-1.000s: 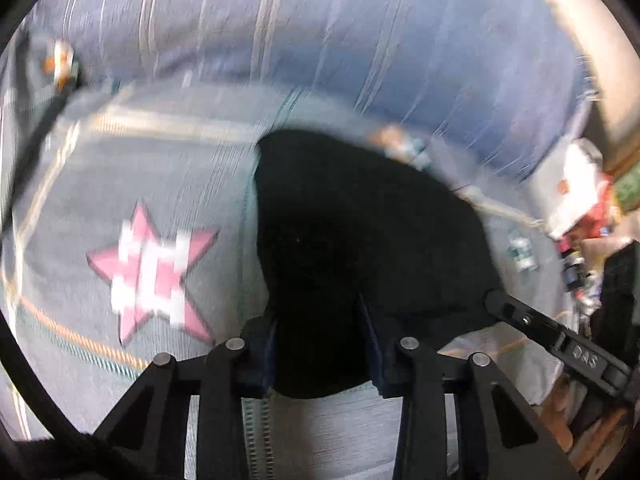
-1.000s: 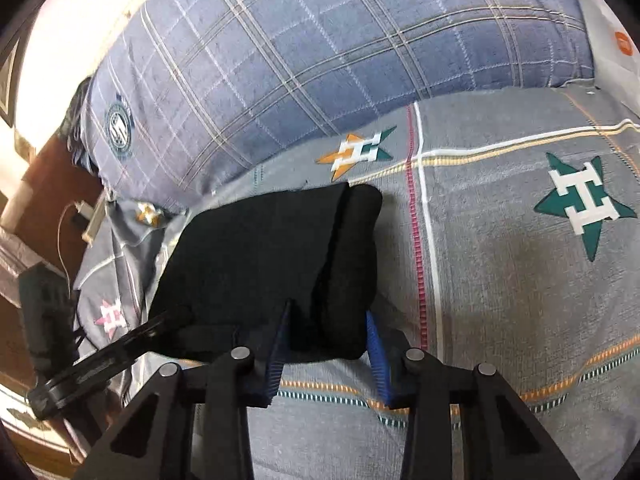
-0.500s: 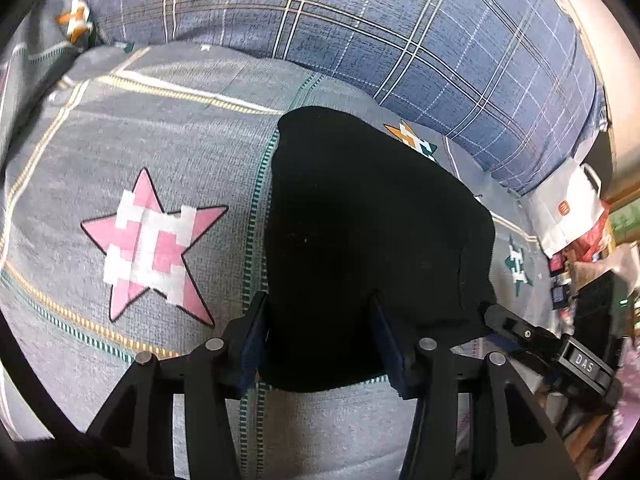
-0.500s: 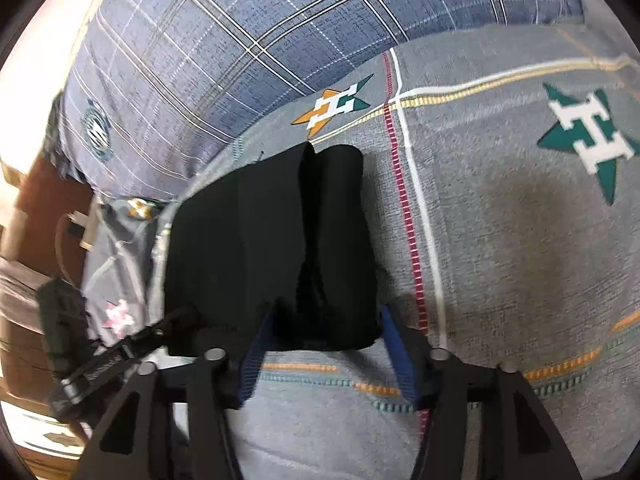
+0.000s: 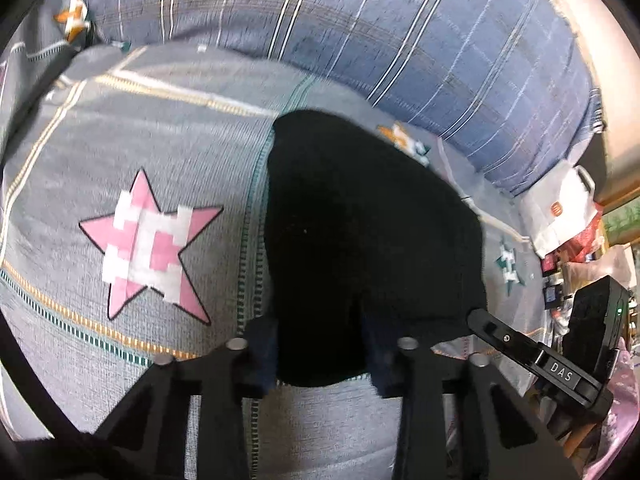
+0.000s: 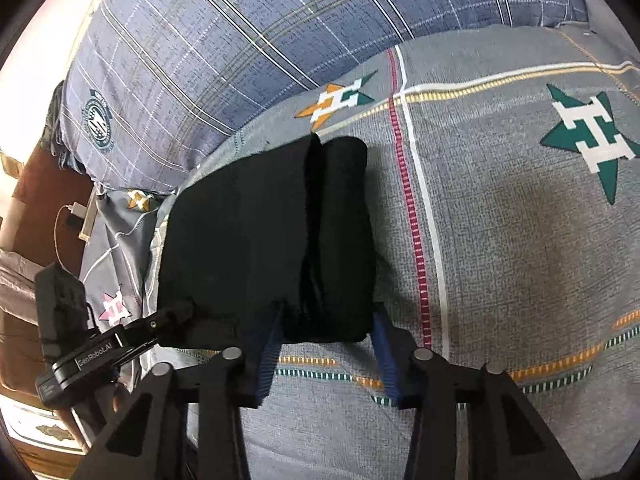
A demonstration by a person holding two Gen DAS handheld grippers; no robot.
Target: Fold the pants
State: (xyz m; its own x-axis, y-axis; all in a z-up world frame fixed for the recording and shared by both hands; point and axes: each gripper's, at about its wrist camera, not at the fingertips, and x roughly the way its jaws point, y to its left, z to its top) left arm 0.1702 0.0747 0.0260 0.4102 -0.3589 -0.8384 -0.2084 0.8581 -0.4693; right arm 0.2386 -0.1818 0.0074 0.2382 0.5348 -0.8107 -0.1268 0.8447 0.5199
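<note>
The black pants (image 5: 360, 232) lie folded into a thick block on the grey star-print bedsheet (image 5: 160, 160). They also show in the right wrist view (image 6: 272, 236), with a rolled fold along their right side. My left gripper (image 5: 320, 356) straddles the near edge of the pants, fingers apart on either side of the cloth. My right gripper (image 6: 326, 344) straddles the near right corner the same way, its blue pads (image 6: 268, 352) apart. Each gripper shows in the other's view, at the pants' opposite corner.
A blue plaid pillow or duvet (image 6: 280, 40) lies along the far side of the bed. A white bag (image 5: 560, 208) and clutter stand off the bed's right side in the left wrist view. A wooden floor with a charger cable (image 6: 68, 216) is at the left.
Both grippers opened wider around the near edge of the pants about half a second ago and have stayed there. The pants lie flat on the sheet and have not shifted.
</note>
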